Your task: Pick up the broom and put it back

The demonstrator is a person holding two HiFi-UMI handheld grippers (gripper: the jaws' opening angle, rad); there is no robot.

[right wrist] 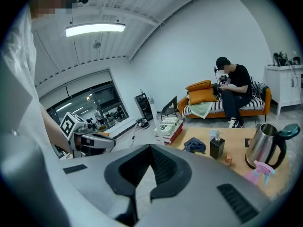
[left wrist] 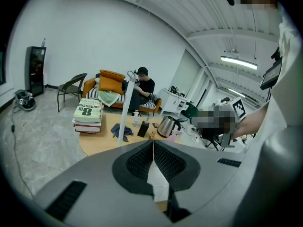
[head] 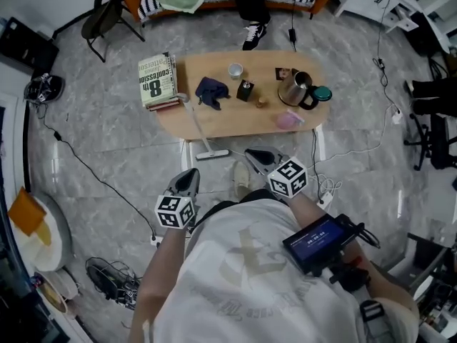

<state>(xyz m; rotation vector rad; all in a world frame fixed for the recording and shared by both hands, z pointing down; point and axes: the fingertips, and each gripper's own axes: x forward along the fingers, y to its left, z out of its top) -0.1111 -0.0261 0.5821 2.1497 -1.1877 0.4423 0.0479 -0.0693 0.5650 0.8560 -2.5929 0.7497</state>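
Note:
The broom [head: 197, 128] has a white handle and a white head. Its head rests on the floor at the front of the wooden coffee table [head: 235, 123], and the handle leans on the table's edge. In the left gripper view the broom handle [left wrist: 124, 111] rises ahead, left of centre. In the right gripper view the handle [right wrist: 155, 117] shows just beyond the jaws. My left gripper [head: 189, 174] hangs over the floor, short of the broom head, shut and empty. My right gripper [head: 255, 153] sits to the right of the broom head, jaws together with nothing in them.
On the table lie a stack of books [head: 157, 81], a blue cloth [head: 211, 91], a cup [head: 235, 70], a dark dispenser bottle [head: 245, 90], a steel kettle [head: 295, 89] and a pink spray bottle [head: 289, 120]. A person sits on the sofa [left wrist: 110, 86] behind. Cables [head: 86, 166] cross the floor.

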